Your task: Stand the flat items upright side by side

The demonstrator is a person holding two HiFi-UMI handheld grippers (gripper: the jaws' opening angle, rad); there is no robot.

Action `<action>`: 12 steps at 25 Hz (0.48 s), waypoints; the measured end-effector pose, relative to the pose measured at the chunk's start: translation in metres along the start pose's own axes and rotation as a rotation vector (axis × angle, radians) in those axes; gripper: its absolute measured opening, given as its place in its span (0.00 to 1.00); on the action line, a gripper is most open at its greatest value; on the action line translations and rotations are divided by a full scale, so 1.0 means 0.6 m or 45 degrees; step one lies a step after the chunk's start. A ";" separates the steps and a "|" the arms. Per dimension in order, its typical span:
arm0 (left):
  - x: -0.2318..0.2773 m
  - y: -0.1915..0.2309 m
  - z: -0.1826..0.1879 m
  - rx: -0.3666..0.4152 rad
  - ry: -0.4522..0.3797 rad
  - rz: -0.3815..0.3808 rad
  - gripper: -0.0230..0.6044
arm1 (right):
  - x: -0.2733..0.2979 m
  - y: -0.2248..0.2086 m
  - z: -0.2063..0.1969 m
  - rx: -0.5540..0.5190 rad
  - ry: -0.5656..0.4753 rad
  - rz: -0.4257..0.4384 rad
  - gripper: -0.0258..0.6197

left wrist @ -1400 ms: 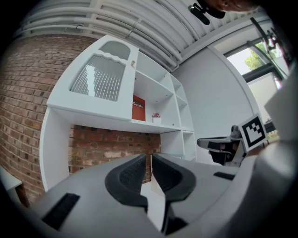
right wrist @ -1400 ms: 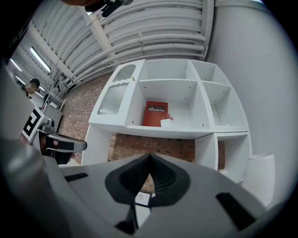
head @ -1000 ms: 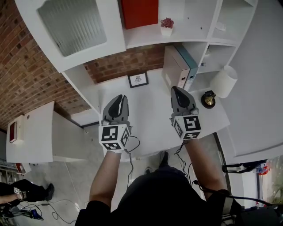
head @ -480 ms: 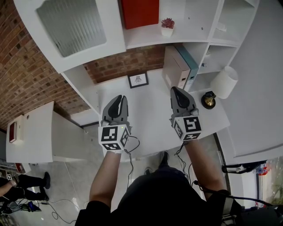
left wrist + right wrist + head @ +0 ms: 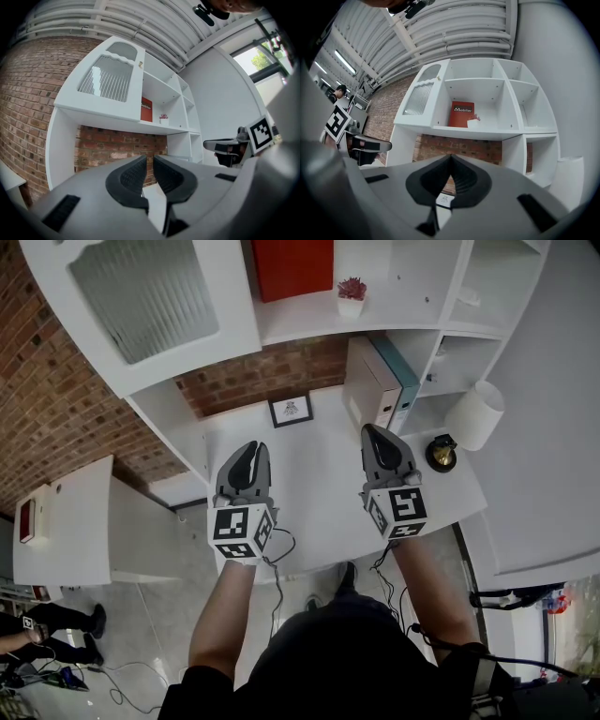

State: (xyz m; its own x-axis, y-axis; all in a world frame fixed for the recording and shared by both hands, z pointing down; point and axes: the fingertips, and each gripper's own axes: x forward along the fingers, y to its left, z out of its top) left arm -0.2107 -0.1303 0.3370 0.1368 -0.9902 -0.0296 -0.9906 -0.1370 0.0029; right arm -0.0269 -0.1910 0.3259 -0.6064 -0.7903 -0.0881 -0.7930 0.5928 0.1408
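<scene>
In the head view both tongs hang over the white table (image 5: 314, 498) at mid-frame, well apart from each other. The left tongs (image 5: 251, 449) sit left of centre and the right tongs (image 5: 375, 431) right of centre, each with its marker cube toward the bottom of the frame.

In the left gripper view the left tongs (image 5: 150, 161) are closed and empty, with only a thin slit between the pads. In the right gripper view the right tongs (image 5: 450, 159) are closed, pad against pad, with nothing between them.

The flat items are at the back of the table, right of centre in the upper part of the head view. A cream binder (image 5: 368, 382) and a teal binder (image 5: 403, 371) stand upright there, touching side to side under the shelf (image 5: 309, 320). The right tongs' tips are near the cream binder but clear of it.

A small frame (image 5: 292, 410) stands at the back of the table against the brick wall (image 5: 262, 376), between the two tongs and above them in the frame. On the shelf are a red book (image 5: 295, 266) and, just beside it to the right, a small potted plant (image 5: 353, 295). At the right of the frame are a white lamp (image 5: 473, 413) and, beside it, a small dark round object (image 5: 442, 452).
</scene>
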 end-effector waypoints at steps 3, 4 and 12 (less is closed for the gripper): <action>0.002 -0.002 -0.001 0.000 0.001 0.003 0.10 | 0.000 -0.002 0.000 -0.002 -0.002 0.003 0.04; 0.003 -0.003 -0.002 0.000 0.001 0.003 0.10 | 0.000 -0.003 -0.001 -0.003 -0.002 0.003 0.04; 0.015 -0.004 -0.004 -0.006 0.005 0.006 0.10 | 0.007 -0.016 -0.006 -0.004 0.008 -0.003 0.04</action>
State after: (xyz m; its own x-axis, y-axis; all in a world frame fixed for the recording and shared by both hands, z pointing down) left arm -0.2069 -0.1391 0.3393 0.1323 -0.9909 -0.0254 -0.9912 -0.1325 0.0078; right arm -0.0214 -0.2007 0.3278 -0.6040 -0.7927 -0.0826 -0.7944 0.5903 0.1434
